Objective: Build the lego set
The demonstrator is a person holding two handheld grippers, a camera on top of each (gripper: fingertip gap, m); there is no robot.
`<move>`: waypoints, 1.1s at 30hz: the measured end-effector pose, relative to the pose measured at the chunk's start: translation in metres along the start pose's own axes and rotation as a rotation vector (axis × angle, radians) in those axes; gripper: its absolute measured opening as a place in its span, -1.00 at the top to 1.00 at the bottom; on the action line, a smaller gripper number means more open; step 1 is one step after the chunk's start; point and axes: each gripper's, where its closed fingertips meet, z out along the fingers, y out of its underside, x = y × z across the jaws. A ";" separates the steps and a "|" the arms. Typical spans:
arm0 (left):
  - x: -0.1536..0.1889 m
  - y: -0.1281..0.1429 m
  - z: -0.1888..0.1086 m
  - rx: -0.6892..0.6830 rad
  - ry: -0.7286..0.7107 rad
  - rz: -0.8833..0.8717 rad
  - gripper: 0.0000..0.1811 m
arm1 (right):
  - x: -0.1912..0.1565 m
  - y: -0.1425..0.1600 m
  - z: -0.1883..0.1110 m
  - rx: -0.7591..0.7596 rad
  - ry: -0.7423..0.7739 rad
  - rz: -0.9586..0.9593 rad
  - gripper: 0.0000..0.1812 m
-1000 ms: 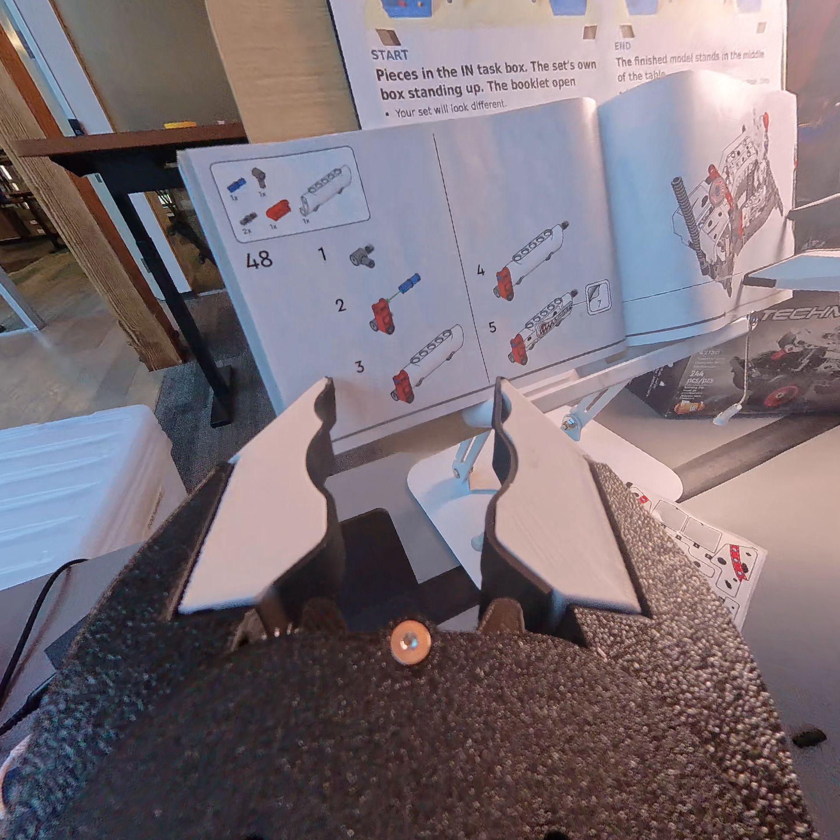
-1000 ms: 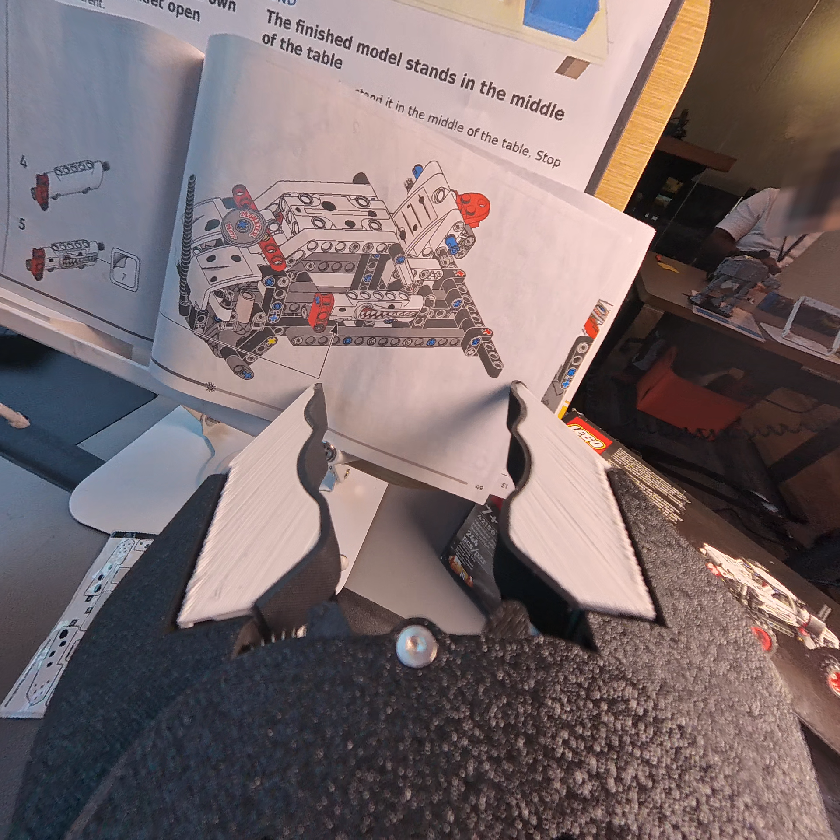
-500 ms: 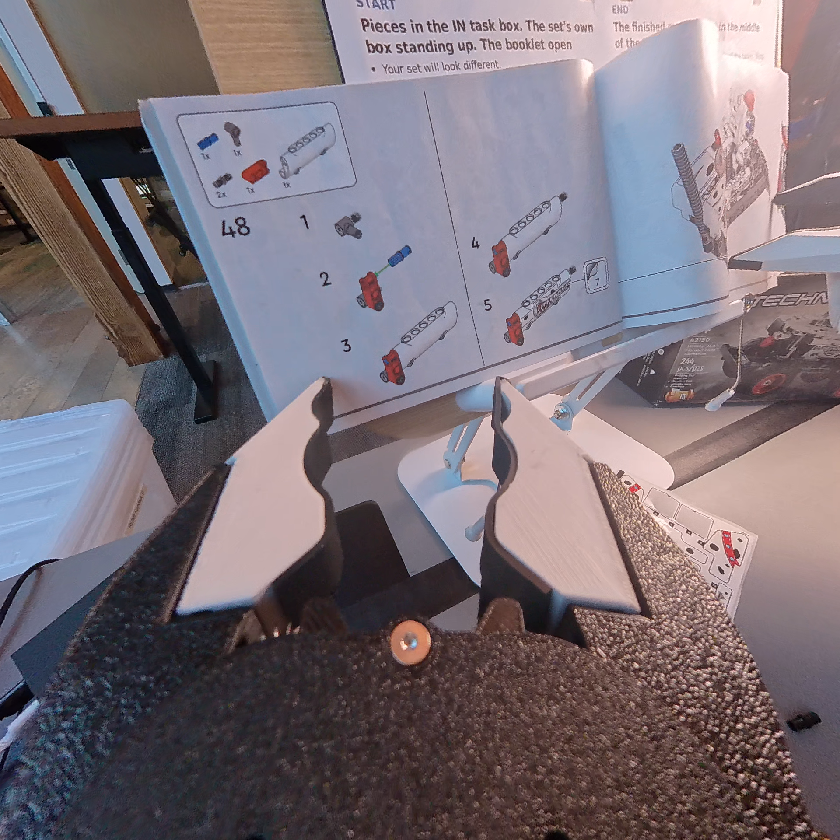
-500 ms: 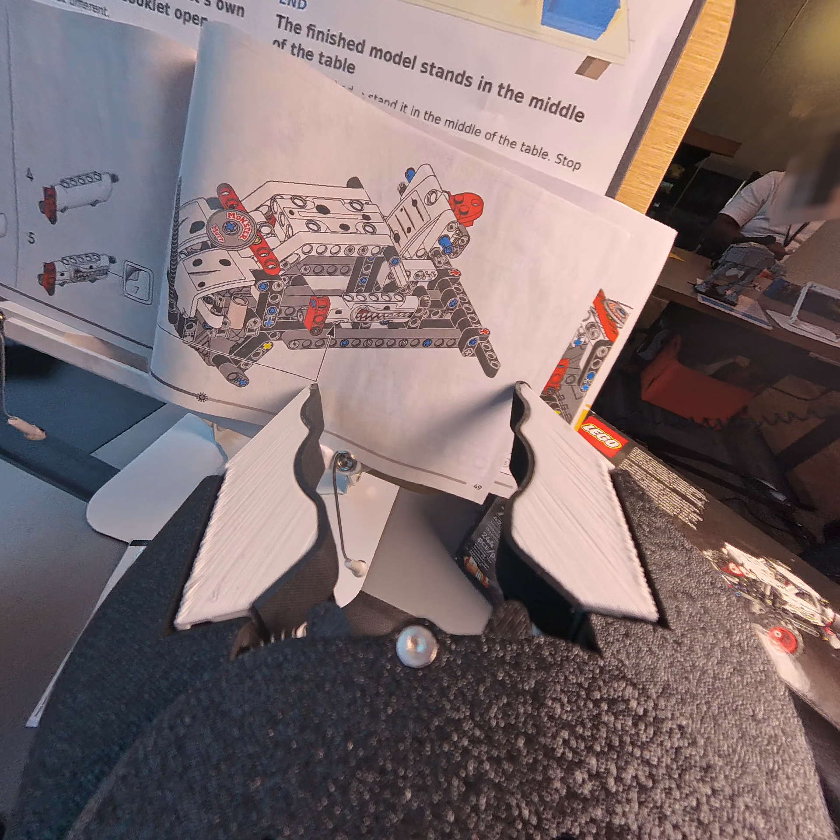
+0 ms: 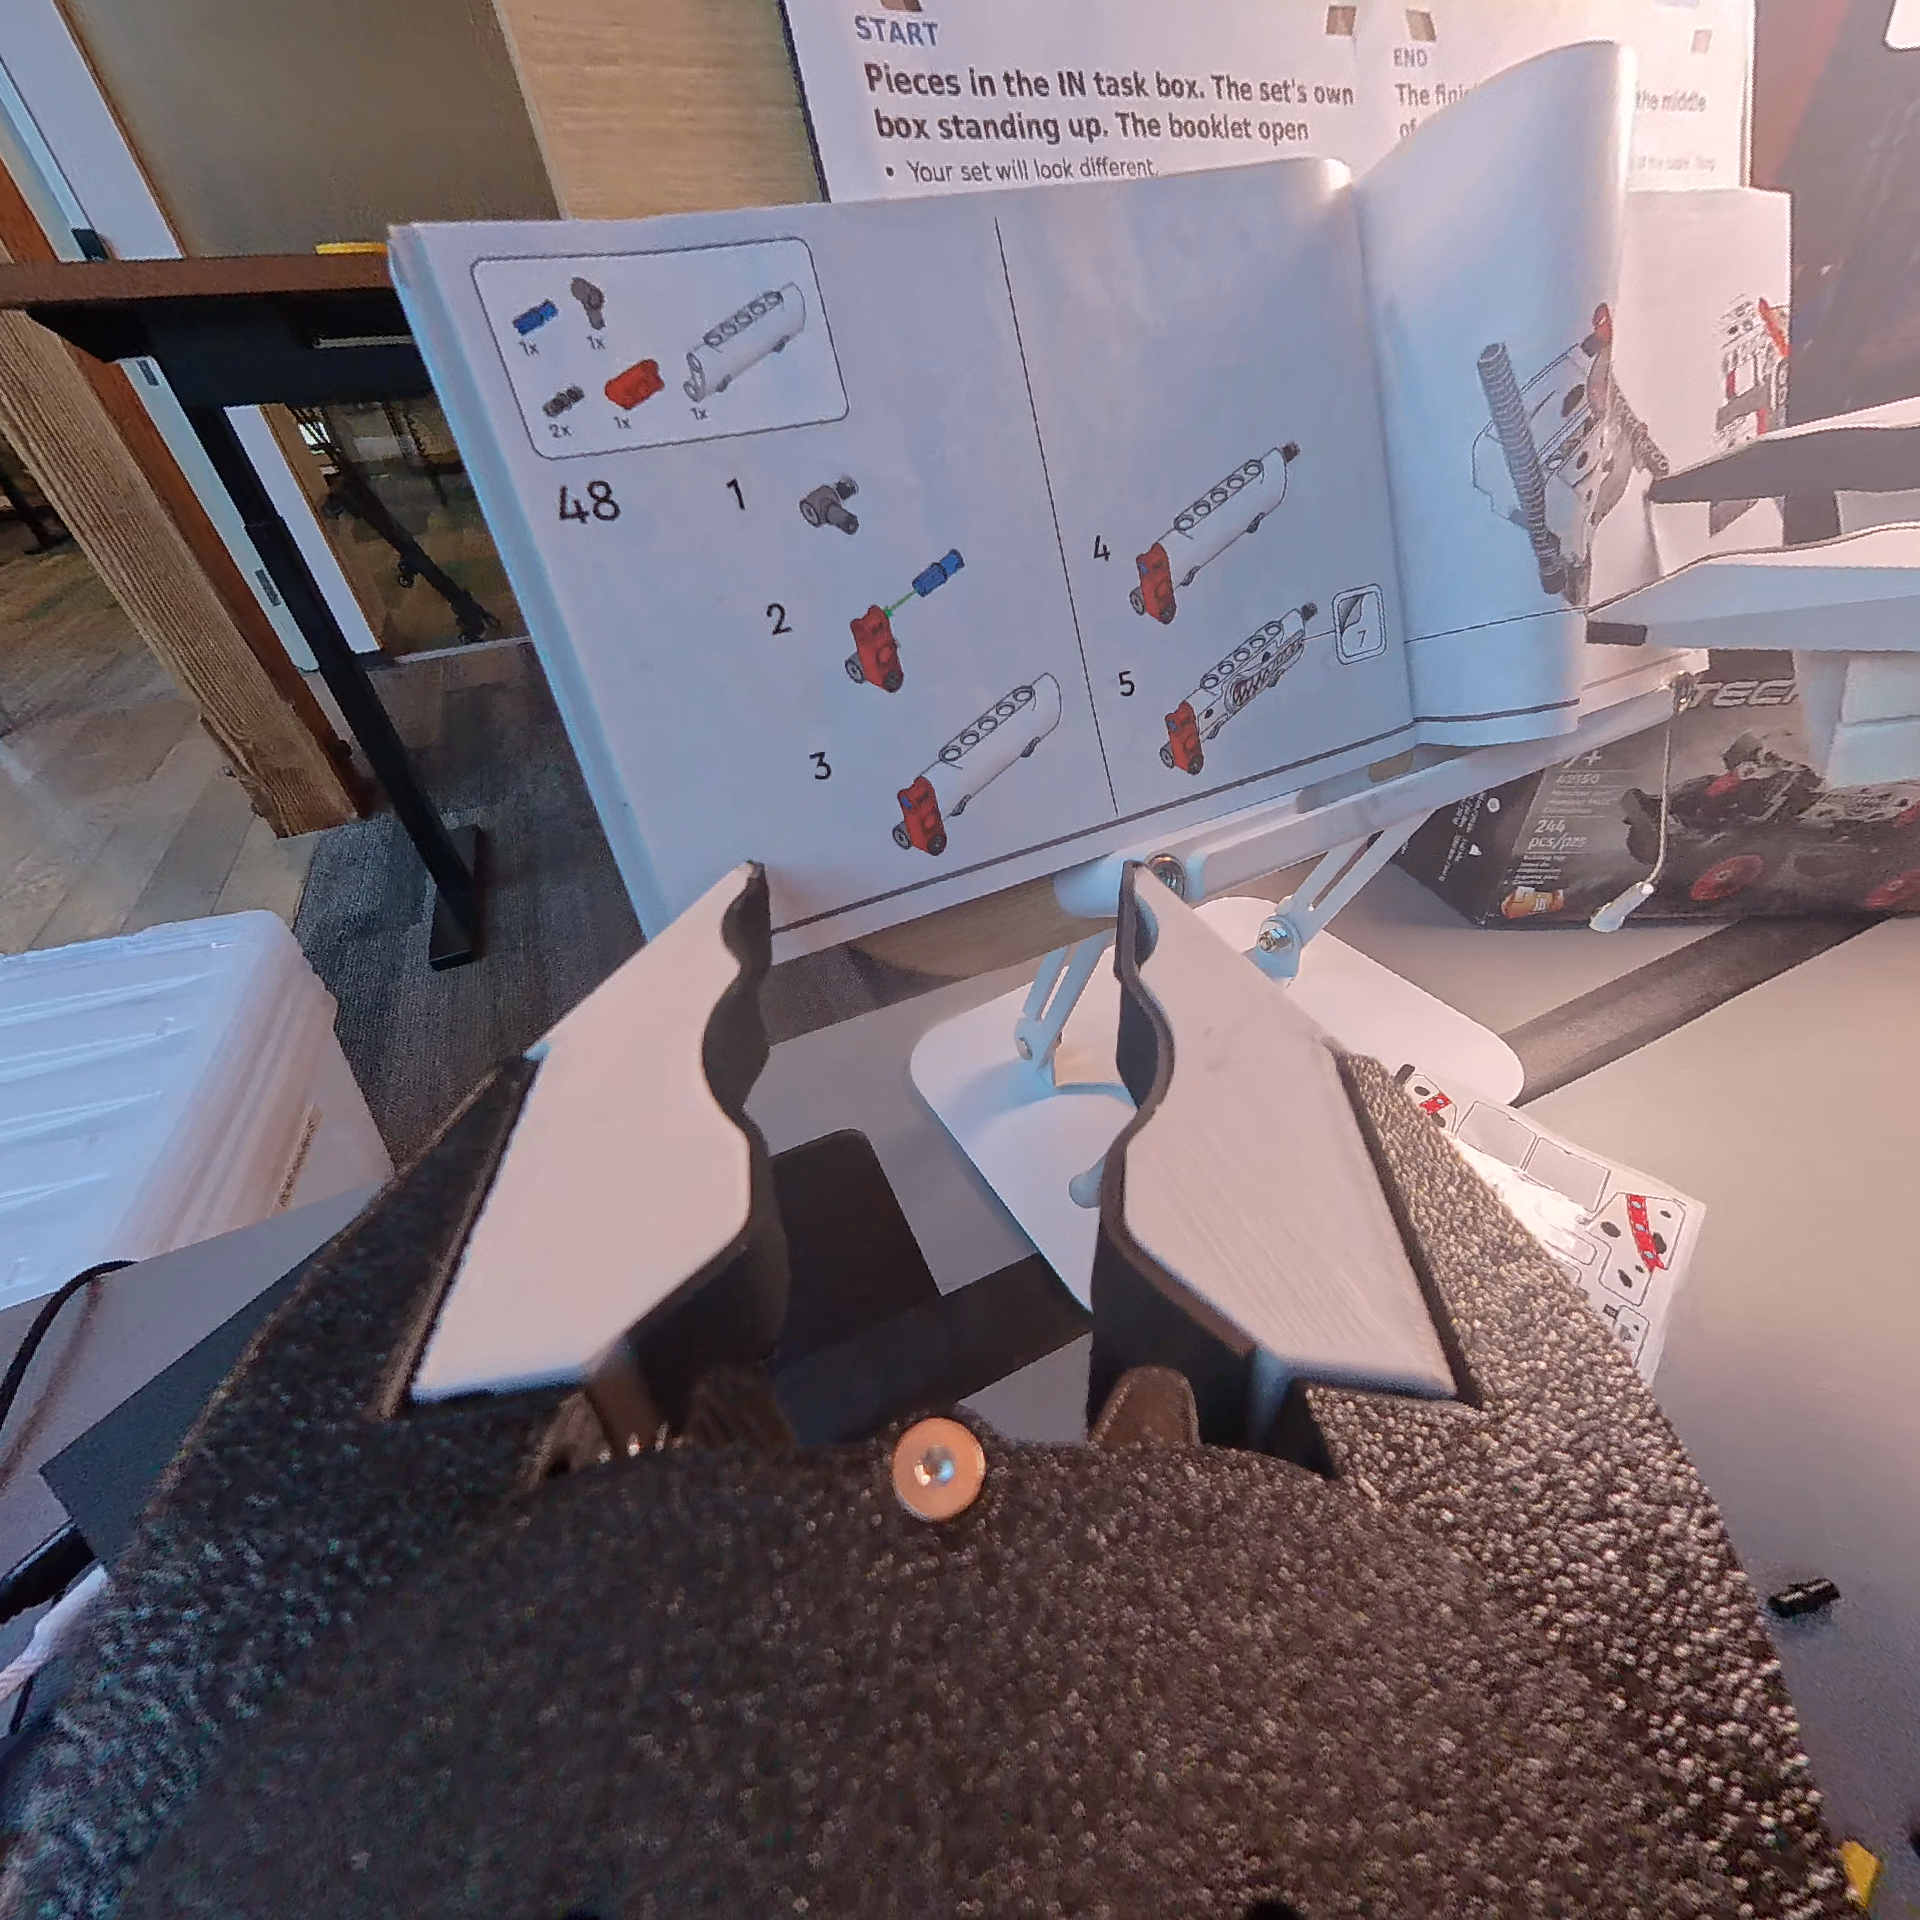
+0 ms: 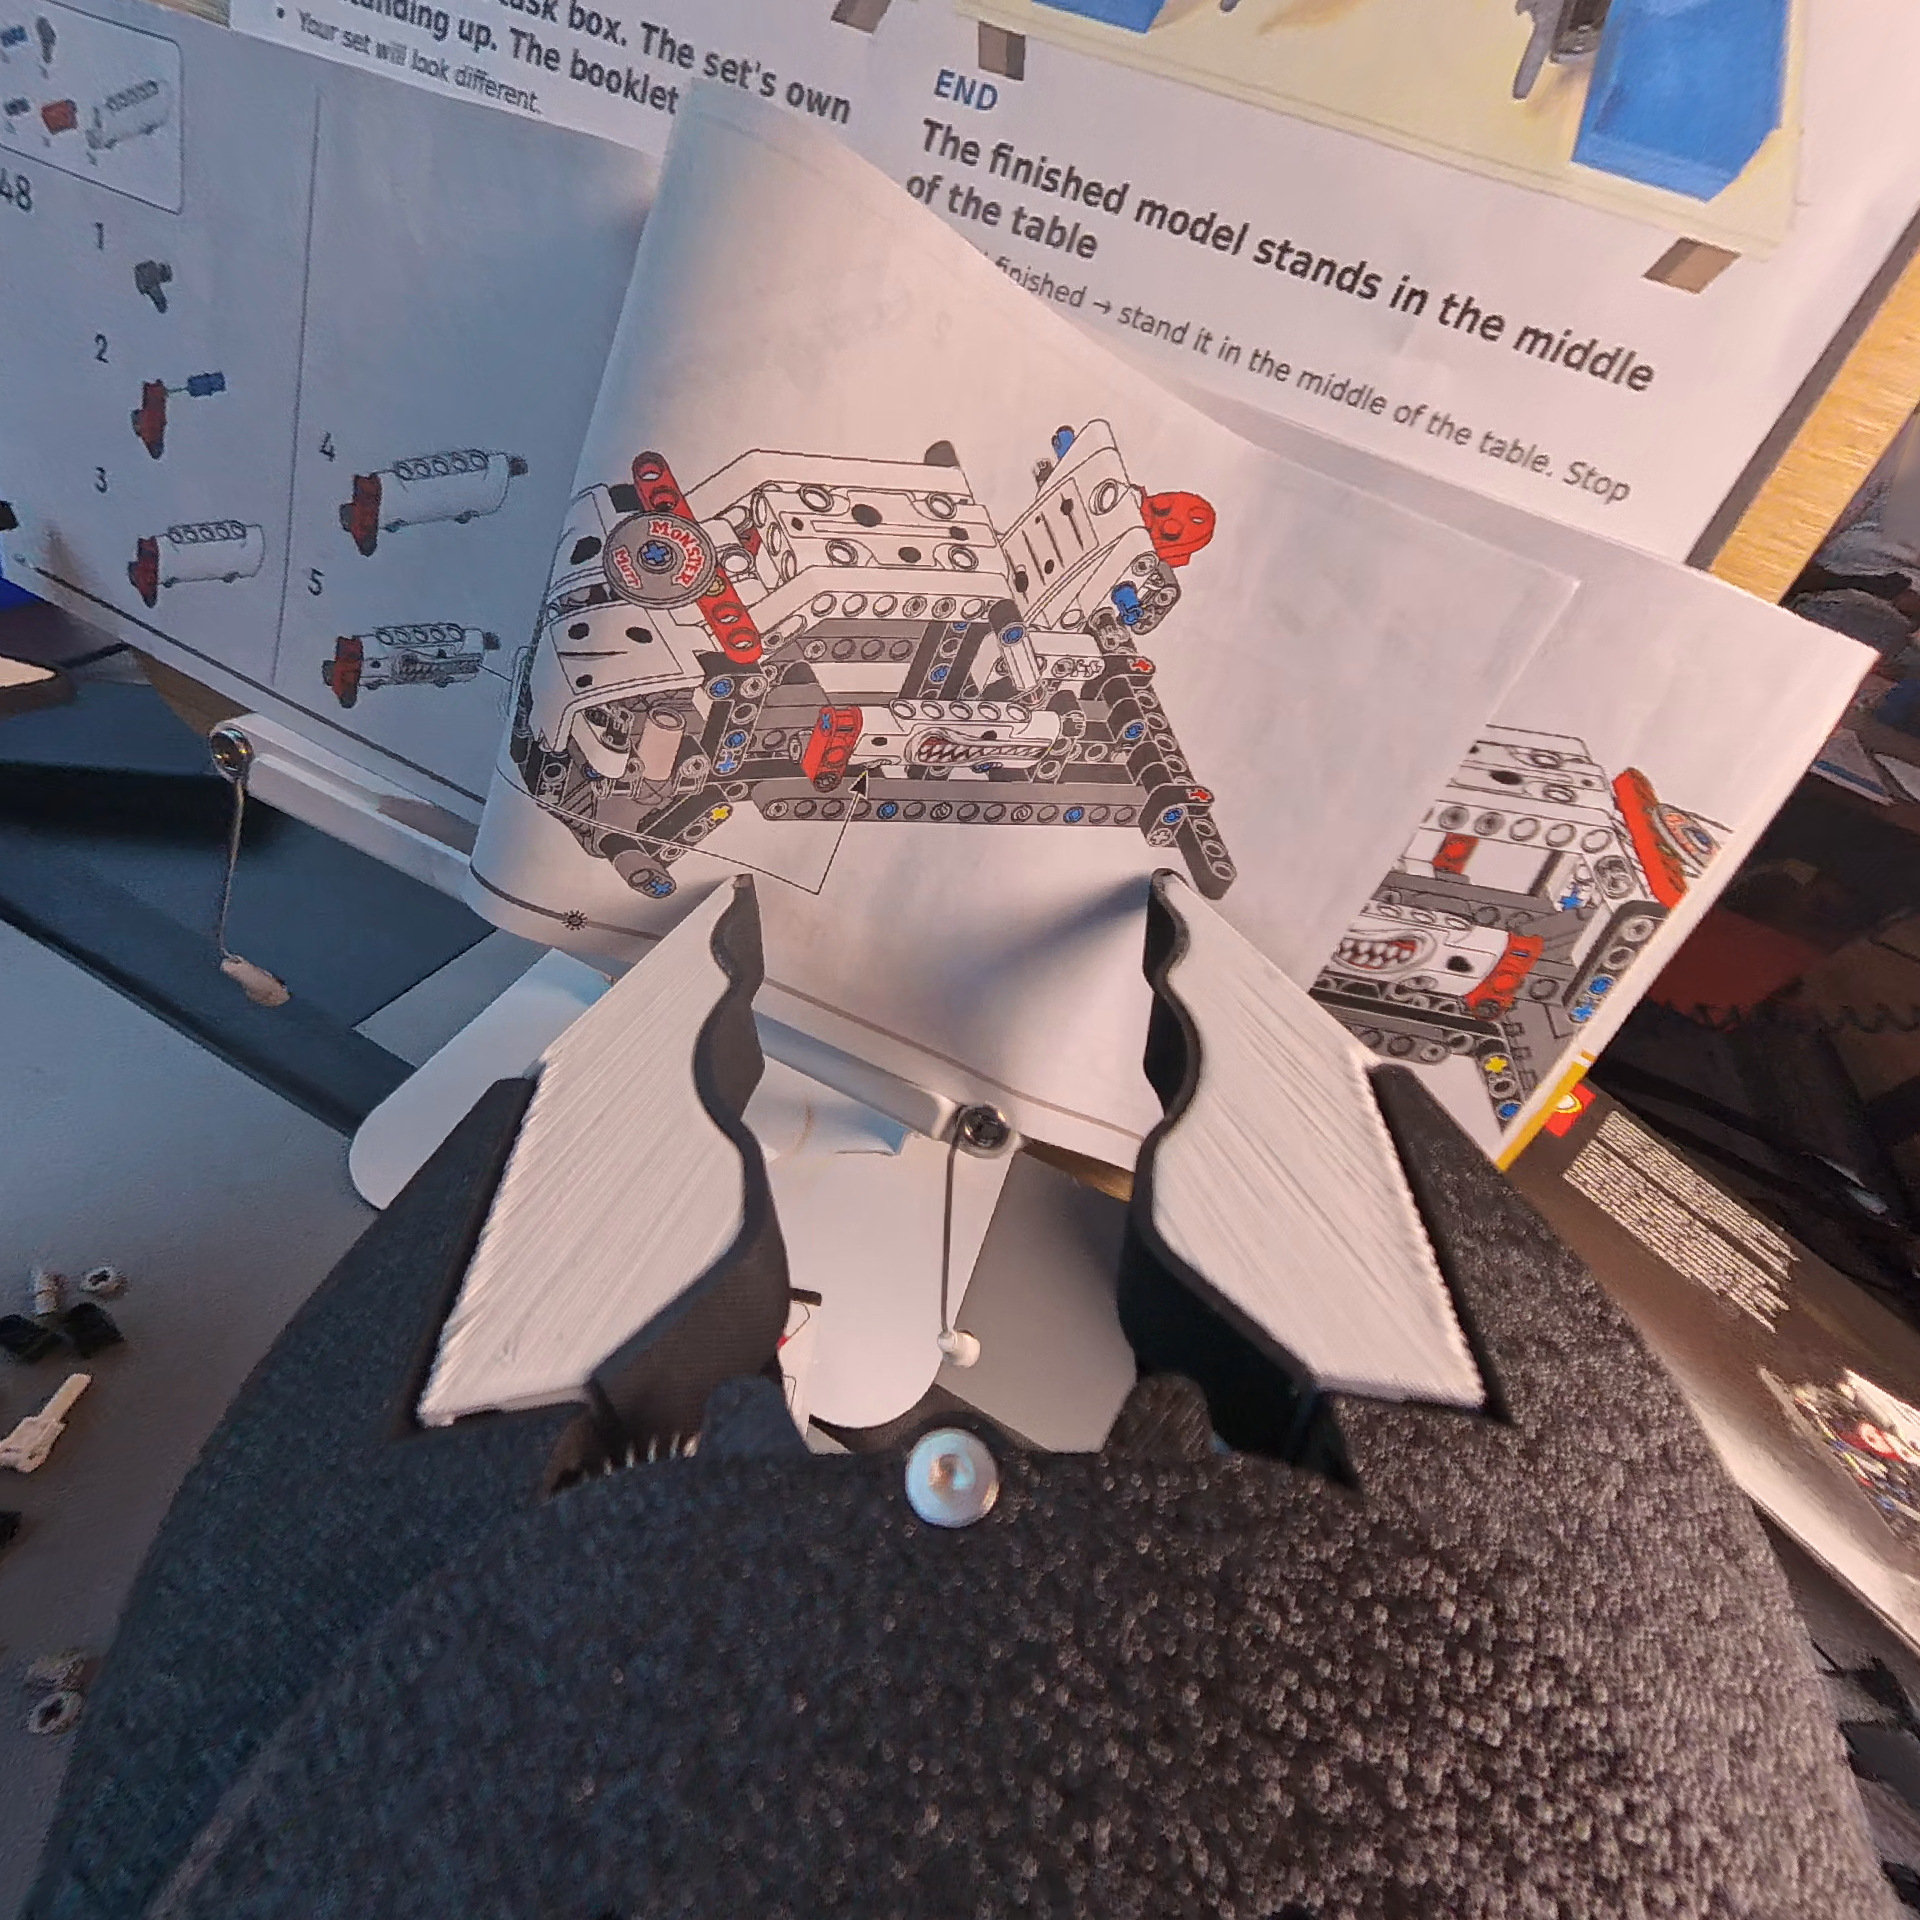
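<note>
Instruction booklet (image 5: 935, 540) stands open on a white folding stand (image 5: 1226, 1049) at the back of the grey tabletop (image 5: 1766, 1299); left page flat and showing numbered build steps, right page (image 6: 935, 665) lifted and curling forward, printed with a drawing of the half-built model. A further page (image 6: 1621, 831) shows behind it at the right. Left tongs (image 5: 940, 904) held up facing the lower edge of the left page, jaws apart, nothing between them; fingers (image 5: 623, 1195) white-faced with black wavy inner edges. Right tongs (image 6: 951, 894) close before the bottom edge of the curled page, jaws likewise parted and empty; whether the tips touch the paper, cannot tell. In the left wrist view the right tongs enter from the right edge beside the curled page. Two thin cords with white end tips hang from the stand's ledge (image 6: 951, 1236). Set's box (image 5: 1704, 831) lies on the tabletop behind and right of the stand, dark with a picture of a truck. Sticker sheet (image 5: 1579, 1216) flat on the tabletop just right of the stand's base. Loose small pieces (image 6: 62, 1320), black and pale, scattered at the left in the right wrist view; one small black piece (image 5: 1803, 1623) alone near the right edge in the left wrist view. Large printed poster (image 6: 1299, 187) upright behind the booklet. White ribbed bin (image 5: 135, 1081) off the tabletop's left side; dark desk (image 5: 208, 301) beyond it.
</note>
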 end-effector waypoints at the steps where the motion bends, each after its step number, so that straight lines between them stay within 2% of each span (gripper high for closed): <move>1: 0.001 0.000 0.000 0.002 0.005 -0.002 0.27 | -0.003 -0.001 0.001 0.002 -0.006 -0.001 0.18; 9: 0.021 -0.013 -0.009 0.048 0.085 -0.035 0.29 | -0.043 -0.014 0.010 0.031 -0.106 0.001 0.19; 13: 0.044 -0.027 -0.019 0.083 0.164 -0.040 0.34 | -0.085 -0.019 0.016 0.045 -0.234 -0.053 0.27; 15: 0.049 -0.035 -0.020 0.099 0.178 -0.055 0.36 | -0.118 -0.019 0.017 0.049 -0.362 -0.120 0.29; 16: 0.050 -0.039 -0.020 0.105 0.181 -0.067 0.36 | -0.142 -0.016 0.013 0.046 -0.478 -0.159 0.32; 18: 0.050 -0.048 -0.021 0.119 0.168 -0.072 0.37 | -0.187 -0.006 -0.008 0.026 -0.728 -0.232 0.36; 20: 0.048 -0.056 -0.026 0.139 0.152 -0.045 0.38 | -0.205 -0.013 -0.036 0.089 -0.852 -0.254 0.36; 22: 0.047 -0.058 -0.033 0.138 0.145 -0.012 0.40 | -0.198 -0.028 -0.060 0.193 -0.857 -0.230 0.37; 25: 0.045 -0.053 -0.042 0.123 0.135 0.020 0.43 | -0.148 -0.052 -0.078 0.364 -0.662 -0.136 0.43; 28: 0.056 -0.052 -0.051 0.147 0.150 -0.001 0.51 | -0.089 -0.054 -0.067 0.379 -0.449 -0.003 0.52; 29: 0.062 -0.056 -0.056 0.173 0.153 -0.007 0.55 | -0.080 -0.052 -0.063 0.375 -0.429 0.033 0.56; 31: 0.079 -0.062 -0.067 0.215 0.173 -0.014 0.61 | -0.074 -0.050 -0.050 0.351 -0.392 0.076 0.83; 33: 0.101 -0.063 -0.073 0.221 0.213 0.001 0.66 | -0.077 -0.048 -0.029 0.301 -0.340 0.063 0.97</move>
